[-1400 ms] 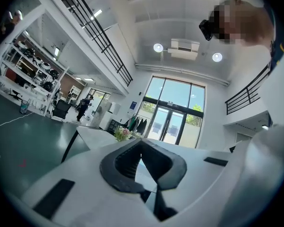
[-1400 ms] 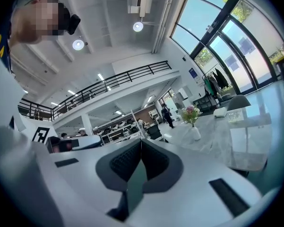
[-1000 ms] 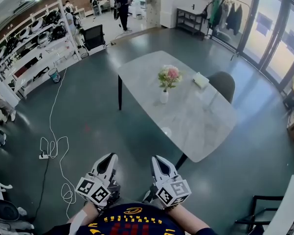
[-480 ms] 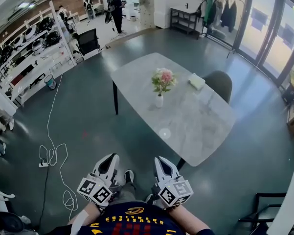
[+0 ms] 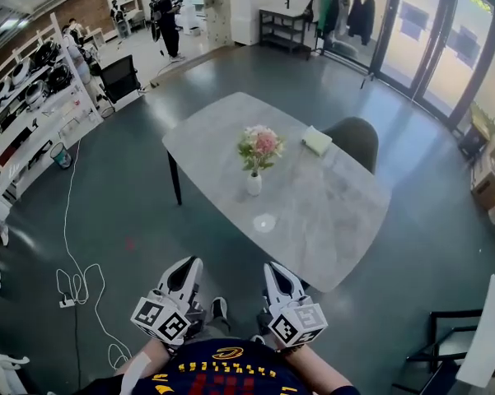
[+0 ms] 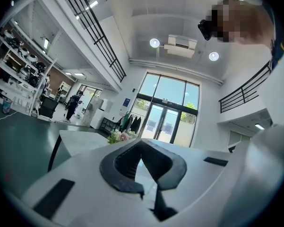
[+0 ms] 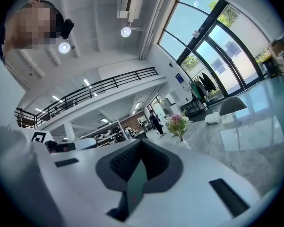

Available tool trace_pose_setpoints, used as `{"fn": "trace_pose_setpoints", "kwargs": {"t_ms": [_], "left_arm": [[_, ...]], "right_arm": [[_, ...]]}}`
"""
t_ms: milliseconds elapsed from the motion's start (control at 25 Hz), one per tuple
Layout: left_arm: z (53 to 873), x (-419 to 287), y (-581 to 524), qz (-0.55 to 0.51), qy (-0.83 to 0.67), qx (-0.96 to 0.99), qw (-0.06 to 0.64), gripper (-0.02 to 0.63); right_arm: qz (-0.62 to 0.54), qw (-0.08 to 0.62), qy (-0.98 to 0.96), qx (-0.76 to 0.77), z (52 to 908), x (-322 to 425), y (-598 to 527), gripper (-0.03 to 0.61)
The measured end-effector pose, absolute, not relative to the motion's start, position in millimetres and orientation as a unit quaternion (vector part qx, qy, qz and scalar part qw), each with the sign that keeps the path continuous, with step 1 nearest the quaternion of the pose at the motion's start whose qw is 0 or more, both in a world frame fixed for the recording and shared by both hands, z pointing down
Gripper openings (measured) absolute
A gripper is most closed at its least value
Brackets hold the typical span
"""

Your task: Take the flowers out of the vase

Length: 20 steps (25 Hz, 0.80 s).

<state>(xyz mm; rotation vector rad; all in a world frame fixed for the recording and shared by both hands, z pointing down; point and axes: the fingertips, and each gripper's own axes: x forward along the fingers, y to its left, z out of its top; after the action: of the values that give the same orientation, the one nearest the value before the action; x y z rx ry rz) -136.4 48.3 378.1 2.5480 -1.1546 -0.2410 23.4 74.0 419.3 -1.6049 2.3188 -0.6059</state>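
Left gripper (image 5: 187,267), right gripper (image 5: 275,270): jaws pressed together, empty. I'd pinch the likely light, bendy flowers (image 5: 260,144) by their stems above the breakable-looking vase (image 5: 254,185).

Pink+white flowers (image 5: 260,145) upright in sm white vase (image 5: 254,185), mid grey table (image 5: 329,212).

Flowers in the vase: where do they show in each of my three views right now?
Head view: flowers just above centre, near the middle of the table.
Left gripper view: flowers small, left of centre, a little below mid height.
Right gripper view: flowers right of centre, a little below mid height.
Shared landmark: the grey table under them, seen in all three views.
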Motion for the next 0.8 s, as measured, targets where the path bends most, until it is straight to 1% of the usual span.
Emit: {"fn": "trace_pose_setpoints", "kwargs": {"t_ms": [520, 800], "left_arm": [[381, -177, -87, -0.085, -0.362, 0.912, 0.174, 0.003], [381, -193, -134, -0.093, -0.331, 0.92, 0.191, 0.003]], "right_arm": [[-0.202, 0.124, 0.755, -0.612, 422, -8, -32, 0.008], [-0.198, 0.115, 0.731, -0.643, 418, -24, -62, 0.008]]}}
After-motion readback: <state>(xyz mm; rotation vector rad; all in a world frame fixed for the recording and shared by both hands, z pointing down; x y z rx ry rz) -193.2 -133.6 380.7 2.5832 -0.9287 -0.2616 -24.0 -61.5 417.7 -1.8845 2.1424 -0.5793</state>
